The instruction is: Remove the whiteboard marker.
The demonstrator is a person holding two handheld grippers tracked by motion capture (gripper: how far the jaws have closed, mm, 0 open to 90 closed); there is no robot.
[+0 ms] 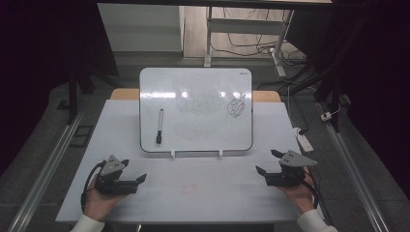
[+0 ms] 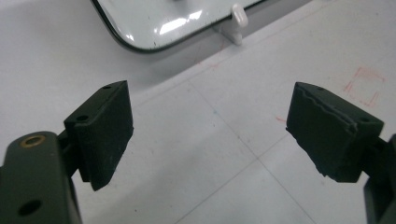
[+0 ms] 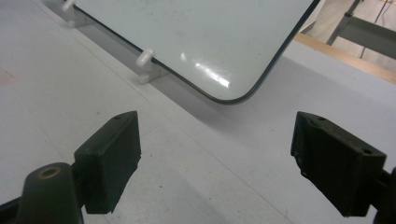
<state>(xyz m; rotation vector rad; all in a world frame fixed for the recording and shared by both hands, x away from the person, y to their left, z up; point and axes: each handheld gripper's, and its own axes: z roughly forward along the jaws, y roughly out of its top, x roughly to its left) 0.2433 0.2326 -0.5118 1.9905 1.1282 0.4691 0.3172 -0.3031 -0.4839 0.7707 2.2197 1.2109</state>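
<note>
A person sits at a pale grey surface (image 1: 203, 193), holding a black two-jaw gripper in each hand. The left gripper (image 1: 138, 180) rests low at the near left, the right gripper (image 1: 267, 163) at the near right. Both have their jaws spread wide with nothing between them — the left gripper view and the right gripper view each show bare surface between the black pads.

Ahead of both sets of jaws, propped on two small white clips (image 1: 172, 154), stands a white rectangular dry-erase board with a thin dark rim (image 1: 196, 108). It leans back, away from the person, with its lower edge nearest the jaws. A dark scribble (image 1: 236, 105) marks its upper right part.

A slim black marker pen with a white barrel (image 1: 159, 126) lies on the left part of the board. It sits forward and slightly to the right of the left jaws, and well to the left of the right jaws. Its long axis runs almost straight away from the person, dark cap end nearest.

The left hand is likely the nearer one for reaching the pen. The way forward looks open — bare surface between jaws and board, and blank board on both sides of the pen. The board's raised lower rim and clips are the only edges to cross.
</note>
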